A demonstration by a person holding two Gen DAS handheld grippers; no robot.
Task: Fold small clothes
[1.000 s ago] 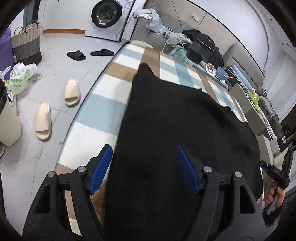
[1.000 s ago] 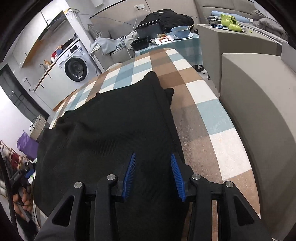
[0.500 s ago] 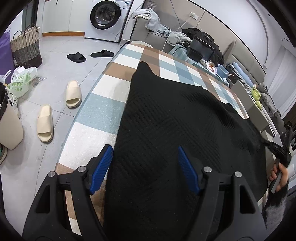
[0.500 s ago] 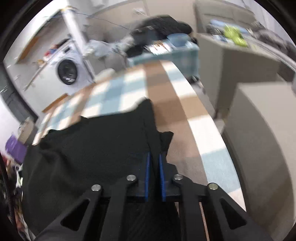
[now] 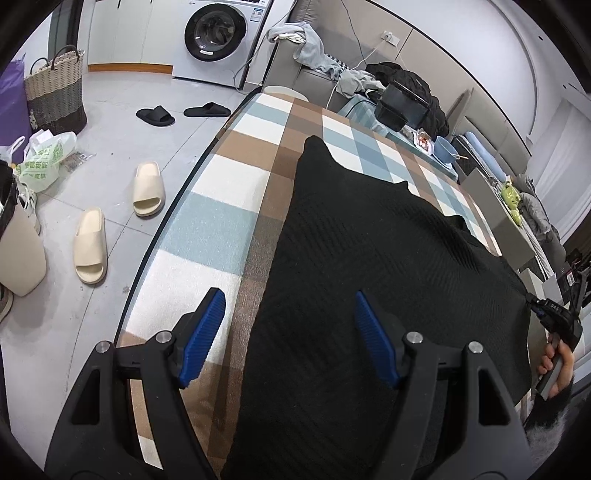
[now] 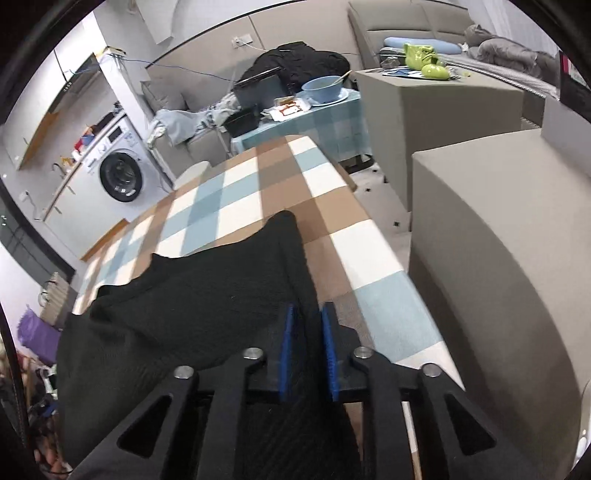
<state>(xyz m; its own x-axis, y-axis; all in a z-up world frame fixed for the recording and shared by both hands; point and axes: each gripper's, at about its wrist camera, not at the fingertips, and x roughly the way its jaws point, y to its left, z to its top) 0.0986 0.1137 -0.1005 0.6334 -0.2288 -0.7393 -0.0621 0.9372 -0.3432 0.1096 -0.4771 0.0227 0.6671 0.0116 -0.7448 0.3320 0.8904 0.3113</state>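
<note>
Black knit garment (image 5: 369, 277) lies spread on the checked tablecloth (image 5: 229, 206), covering most of the near half of the table. In the left wrist view its long axis runs from the near table edge away toward the far end, tapering to a pointed corner that aims at the washing machine (image 5: 218, 35) end of the room; a second, lower peak sits to the right of it.

Left gripper (image 5: 286, 336) — jaws spread wide, hovering at the garment's left border: one blue pad over bare cloth, the other over the black fabric. Not gripping anything.

Right gripper (image 6: 308, 350) — jaws nearly together, pinching the garment's right edge between the blue pads; the fabric there looks raised into a ridge running away from the camera. The person's right hand (image 5: 554, 365) shows at the garment's far right side.

Beige slippers (image 5: 114, 221) and black slippers (image 5: 181, 112) on the floor, wicker basket (image 5: 55, 92) behind them.
</note>
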